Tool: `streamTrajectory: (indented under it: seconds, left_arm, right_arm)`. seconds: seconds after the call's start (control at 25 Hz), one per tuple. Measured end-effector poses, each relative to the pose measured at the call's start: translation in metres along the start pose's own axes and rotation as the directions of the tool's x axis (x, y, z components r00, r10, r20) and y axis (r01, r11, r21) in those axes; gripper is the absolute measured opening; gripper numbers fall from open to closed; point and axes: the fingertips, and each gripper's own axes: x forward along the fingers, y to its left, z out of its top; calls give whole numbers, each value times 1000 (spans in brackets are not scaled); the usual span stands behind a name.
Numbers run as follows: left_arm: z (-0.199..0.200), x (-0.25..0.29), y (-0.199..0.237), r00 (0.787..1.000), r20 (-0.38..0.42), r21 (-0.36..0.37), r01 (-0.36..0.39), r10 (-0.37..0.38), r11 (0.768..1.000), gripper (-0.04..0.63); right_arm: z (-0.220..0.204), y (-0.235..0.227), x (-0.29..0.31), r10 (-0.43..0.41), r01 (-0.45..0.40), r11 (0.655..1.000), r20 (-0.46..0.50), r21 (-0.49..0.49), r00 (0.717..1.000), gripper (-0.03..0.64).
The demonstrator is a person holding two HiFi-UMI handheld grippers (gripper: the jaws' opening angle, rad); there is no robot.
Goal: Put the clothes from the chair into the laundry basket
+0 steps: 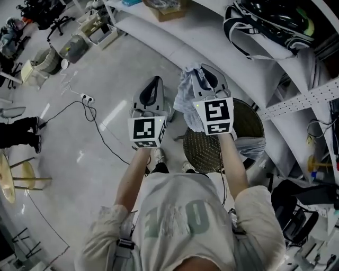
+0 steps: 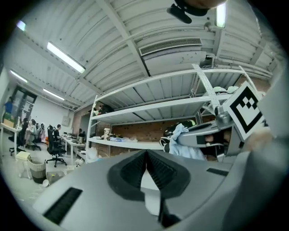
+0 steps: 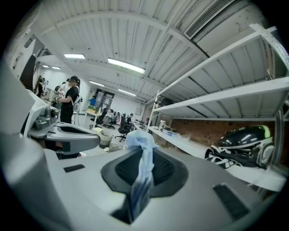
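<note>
Pinching a pale blue cloth is the right gripper; the left gripper, jaws pressed together, holds nothing.

A black bag and a brown box sit on the long white shelf, and a plug strip lies on the floor below it.

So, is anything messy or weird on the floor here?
Yes. A power strip and its black cable lie loose across the floor, easy to trip over. Otherwise nothing odd: the right gripper holds a blue cloth.
</note>
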Motion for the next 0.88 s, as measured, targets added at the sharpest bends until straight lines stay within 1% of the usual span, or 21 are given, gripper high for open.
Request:
streamTrajectory:
  seconds: [0.08,0.2,0.36,0.48,0.68,0.8,0.88]
  left_arm:
    - [2,-7,37,999,4,-1,-38,38,999,18]
    - [3,-15,87,997,8,2,-78,78,997,18]
    - [4,-20,139,992,5,-4,-128,128,992,18]
    - [2,-20,160,988,1,-6,-157,157,988,18]
    - [10,-9,183,979,19,14,-203,203,979,18]
    - [19,-5,194,974,39,26,-224,223,974,18]
    - [24,-4,202,970,52,20,-239,237,971,18]
  right_arm:
    - [11,19,26,22,-22,1000,10,-7,1000,46]
    - [24,41,61,31,-30,999,14,-29,999,47]
    - [46,60,95,42,-41,999,38,-20,998,46]
    - [61,70,114,67,-67,998,67,-1,996,46]
    - [99,77,148,119,-116,993,140,-28,983,46]
    - [128,79,163,135,-129,991,197,-44,971,47]
    - [148,82,172,146,-135,989,233,-62,962,46]
